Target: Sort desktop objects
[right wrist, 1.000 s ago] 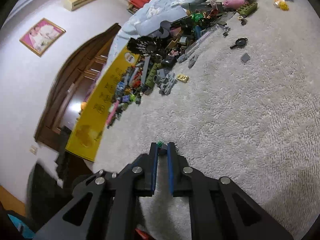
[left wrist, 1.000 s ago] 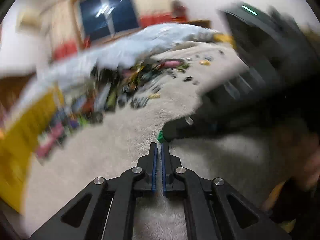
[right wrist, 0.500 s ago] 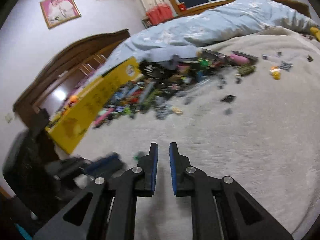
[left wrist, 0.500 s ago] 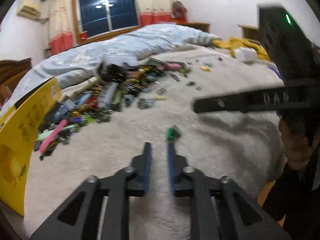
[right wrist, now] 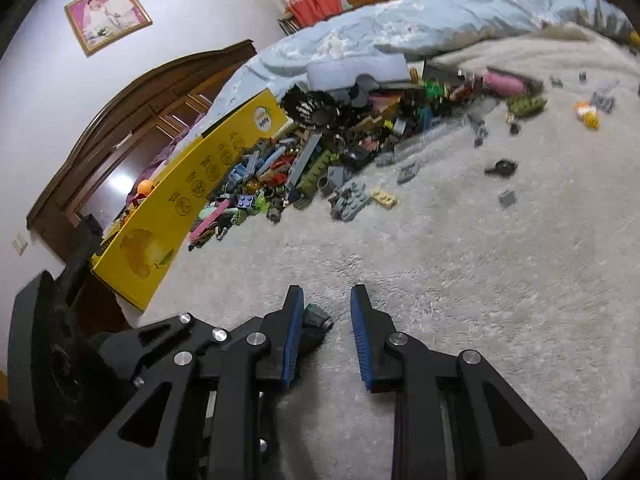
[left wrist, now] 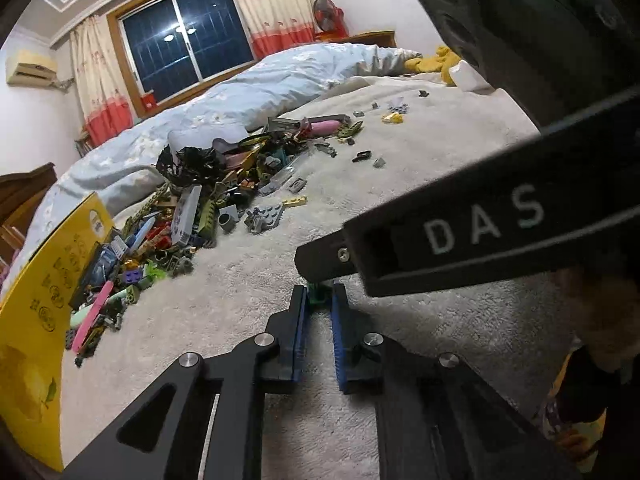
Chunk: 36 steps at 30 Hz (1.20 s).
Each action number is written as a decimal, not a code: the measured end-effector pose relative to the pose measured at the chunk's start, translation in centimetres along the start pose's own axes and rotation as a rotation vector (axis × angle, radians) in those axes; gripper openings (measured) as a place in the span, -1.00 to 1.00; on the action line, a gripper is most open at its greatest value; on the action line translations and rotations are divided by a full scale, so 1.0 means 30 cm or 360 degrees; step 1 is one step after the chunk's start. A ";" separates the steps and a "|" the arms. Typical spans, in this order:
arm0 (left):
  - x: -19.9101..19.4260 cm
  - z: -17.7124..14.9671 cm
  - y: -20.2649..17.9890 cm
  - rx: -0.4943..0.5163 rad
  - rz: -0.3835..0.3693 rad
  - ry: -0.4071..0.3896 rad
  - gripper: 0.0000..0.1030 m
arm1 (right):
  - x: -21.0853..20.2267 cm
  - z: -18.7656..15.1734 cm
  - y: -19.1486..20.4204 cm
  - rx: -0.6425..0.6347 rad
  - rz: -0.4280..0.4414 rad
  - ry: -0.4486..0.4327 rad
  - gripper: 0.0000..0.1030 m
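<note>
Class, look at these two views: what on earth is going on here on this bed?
A person holding two handheld grippers is sorting toy bricks on a cream blanket. The left gripper is closing around a small green brick. The right gripper is opening beside it, its pads clear of the brick. A big pile of mixed bricks lies beyond, beside a yellow box.

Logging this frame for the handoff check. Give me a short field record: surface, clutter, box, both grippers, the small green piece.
surface: cream fleece blanket
clutter: brick pile beside the box
box: yellow box, left of the pile
left gripper: closing, green piece between its fingertips
right gripper: opening, pads clear of the piece, which lies by its left finger
contact: cannot tell whether the left pads press the piece
</note>
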<state>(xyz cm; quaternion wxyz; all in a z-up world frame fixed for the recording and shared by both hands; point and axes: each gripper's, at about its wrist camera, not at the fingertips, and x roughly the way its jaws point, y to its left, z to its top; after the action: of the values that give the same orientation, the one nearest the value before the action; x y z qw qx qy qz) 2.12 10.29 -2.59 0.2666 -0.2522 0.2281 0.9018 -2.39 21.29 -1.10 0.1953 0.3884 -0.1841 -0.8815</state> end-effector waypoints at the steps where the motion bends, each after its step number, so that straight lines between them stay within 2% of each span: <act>1: 0.000 -0.003 0.000 -0.0003 0.0004 -0.0006 -0.76 | 0.003 0.000 -0.001 0.0005 -0.0003 0.0007 -0.55; 5: 0.003 -0.009 0.011 -0.0072 -0.0006 0.0014 -0.79 | 0.010 -0.010 0.016 -0.0061 -0.0017 0.0042 -0.61; 7: 0.005 -0.016 0.023 -0.0179 -0.0015 0.0027 -0.79 | 0.013 -0.021 0.031 -0.0115 -0.0048 0.0043 -0.63; 9: 0.007 -0.024 0.014 -0.0226 0.0029 0.0019 -0.79 | 0.018 -0.031 0.035 -0.0116 -0.0072 0.0042 -0.65; 11: 0.007 -0.025 0.009 -0.0272 0.0071 0.0028 -0.79 | 0.020 -0.028 0.009 -0.0010 -0.0043 0.0050 -0.71; 14: 0.009 -0.030 0.014 -0.0327 0.0086 0.0033 -0.78 | 0.020 -0.031 0.006 0.0011 -0.0055 0.0045 -0.72; 15: 0.011 -0.030 0.015 -0.0341 0.0153 0.0045 -0.91 | 0.021 -0.031 0.006 0.0013 -0.0070 0.0043 -0.83; 16: 0.016 -0.034 0.023 -0.0363 0.0176 0.0056 -0.94 | 0.022 -0.035 0.004 -0.0003 -0.0113 0.0048 -0.88; 19: 0.019 -0.036 0.060 -0.0500 0.0129 0.0080 -0.95 | 0.011 -0.042 -0.012 0.0039 -0.0086 0.0051 -0.91; 21: 0.018 -0.038 0.048 -0.0468 0.0155 0.0071 -0.96 | 0.011 -0.045 -0.009 0.0024 -0.0093 0.0051 -0.91; 24: 0.007 -0.047 0.088 -0.0566 0.0038 0.0049 -0.96 | 0.011 -0.041 -0.013 0.0035 -0.0076 0.0053 -0.90; 26: -0.009 -0.049 0.087 -0.0516 0.0007 0.0019 -0.95 | 0.006 -0.042 -0.015 0.0043 -0.0052 0.0038 -0.87; 29: -0.052 -0.042 0.046 -0.0256 0.0104 -0.0042 -0.88 | -0.011 -0.034 -0.063 0.0169 0.0088 0.0029 -0.87; 30: -0.067 -0.036 0.042 -0.0173 0.0145 -0.0059 -0.65 | -0.021 -0.030 -0.074 0.0197 0.0114 0.0021 -0.86; 31: -0.078 -0.027 0.054 -0.0157 0.0152 -0.0070 -0.44 | -0.042 -0.025 -0.082 0.0197 0.0114 -0.0010 -0.80; 33: -0.102 -0.013 0.106 -0.0247 0.0108 -0.0095 -0.43 | -0.096 -0.017 -0.071 0.0110 0.0039 -0.0117 -0.78; 36: -0.082 0.013 0.248 -0.0621 -0.0233 0.0031 -0.43 | -0.141 -0.014 -0.045 -0.0013 0.0027 -0.0199 -0.78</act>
<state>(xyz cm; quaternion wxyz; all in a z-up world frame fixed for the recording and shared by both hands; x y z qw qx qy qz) -0.65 3.99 1.20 0.2753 -0.3236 0.0327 0.9047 0.30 24.45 0.58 0.1925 0.3304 -0.1956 -0.9031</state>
